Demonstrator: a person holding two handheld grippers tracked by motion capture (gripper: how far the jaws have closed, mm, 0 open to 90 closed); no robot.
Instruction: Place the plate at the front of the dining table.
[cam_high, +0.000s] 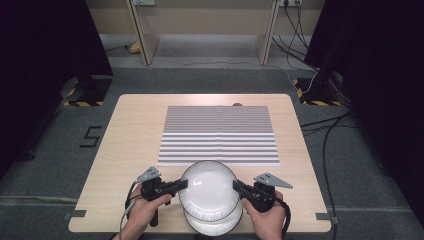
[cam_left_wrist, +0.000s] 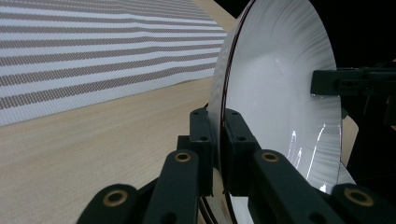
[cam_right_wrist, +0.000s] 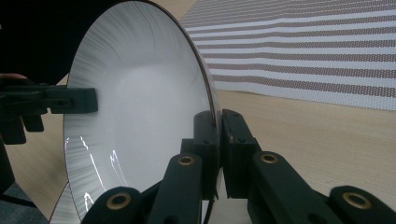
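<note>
Overhead, high view: a white plate (cam_high: 208, 190) with a dark rim is held above the near edge of the wooden table (cam_high: 125, 140), and a second plate (cam_high: 214, 227) lies under it, peeking out toward the person.
High view, grippers: the left gripper (cam_high: 183, 184) pinches the upper plate's left rim; the right gripper (cam_high: 236, 186) pinches its right rim, straight across.
High view, beyond: a striped placemat (cam_high: 219, 134) lies just past the plates, mid-table.
Left gripper view: the plate (cam_left_wrist: 280, 93) stands edge-on, its rim (cam_left_wrist: 217, 140) clamped between the two black jaws; the other gripper bites the far rim.
Left gripper view, extra: the lower plate's edge (cam_left_wrist: 346, 175) shows beneath, at right.
Right gripper view: the plate (cam_right_wrist: 140, 116) shows its glossy bowl, rim squeezed between the jaws; the left gripper (cam_right_wrist: 95, 100) grips the opposite edge.
Right gripper view, extra: the placemat's (cam_right_wrist: 303, 56) woven dots are plain.
</note>
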